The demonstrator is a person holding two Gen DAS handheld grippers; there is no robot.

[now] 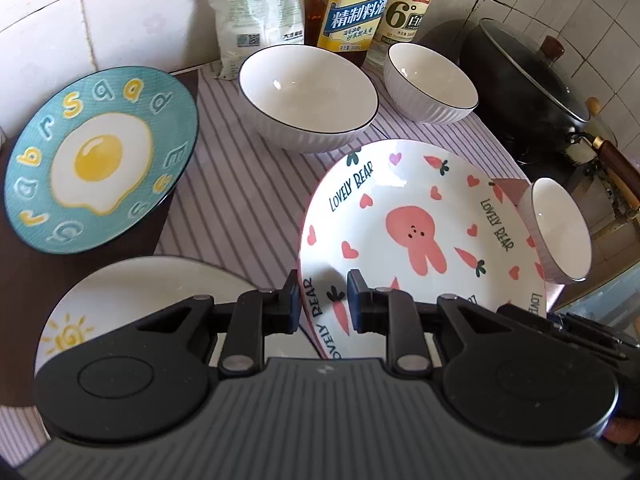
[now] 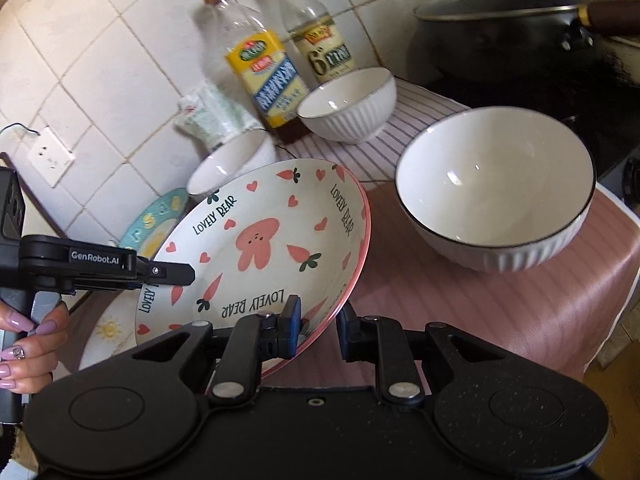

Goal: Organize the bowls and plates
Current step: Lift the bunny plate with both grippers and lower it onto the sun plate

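step: both claws pinch the bunny plate [image 2: 256, 248] rim, tilted | left claw [image 1: 323, 300] | right claw [image 2: 318, 330] | next: lower onto sun plate [image 1: 132, 300] (gently)

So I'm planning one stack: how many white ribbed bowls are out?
3: one bowl behind the rabbit plate, one by the bottles, one nearest the wok. None looks hidden.
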